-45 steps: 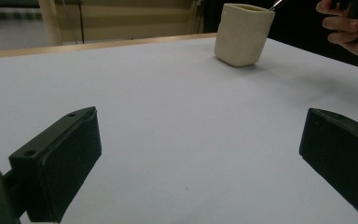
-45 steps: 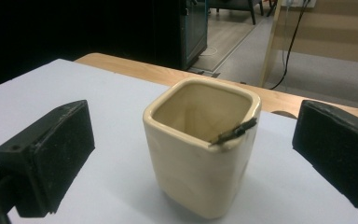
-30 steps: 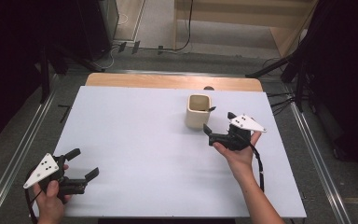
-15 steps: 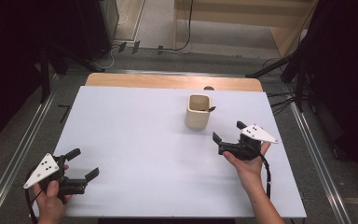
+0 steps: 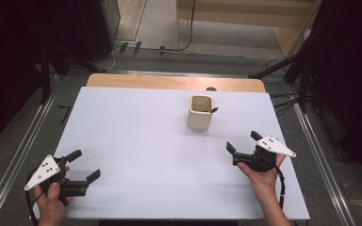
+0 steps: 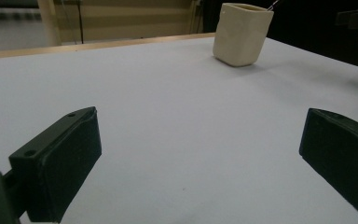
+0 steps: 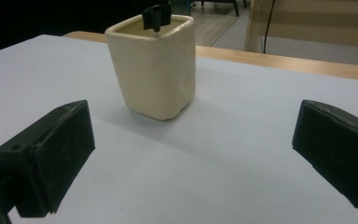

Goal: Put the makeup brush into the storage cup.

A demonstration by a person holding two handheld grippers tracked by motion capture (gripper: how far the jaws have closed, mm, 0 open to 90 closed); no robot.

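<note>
On the far right part of the white counter (image 5: 136, 141) stands the cream cup (image 5: 201, 113), upright, with a small dark item (image 5: 213, 110) protruding at its rim; the item's identity cannot be resolved, though it may be a clip on a thin stem.

Right claw (image 5: 243, 142): jaws wide, holding nothing. It sits near the right edge of the counter, on the person's side of the cup. In the right gripper view the cup (image 7: 152, 65) lies ahead of the jaws and slightly left of their centre line, apart from both jaws.

Left claw (image 5: 86, 165): jaws wide, holding nothing. It rests at the near left corner of the counter, well apart from the cup. In the left gripper view the cup (image 6: 241, 33) appears far ahead and to the right.

Governing relation: the cup lies forward and slightly left of the right claw, with its long axis vertical. The right hand (image 5: 263, 175) is clearly the nearer one. Any approach to the cup is judged to fall to the right claw, moving forward with the jaws straddling the cup's walls.
</note>
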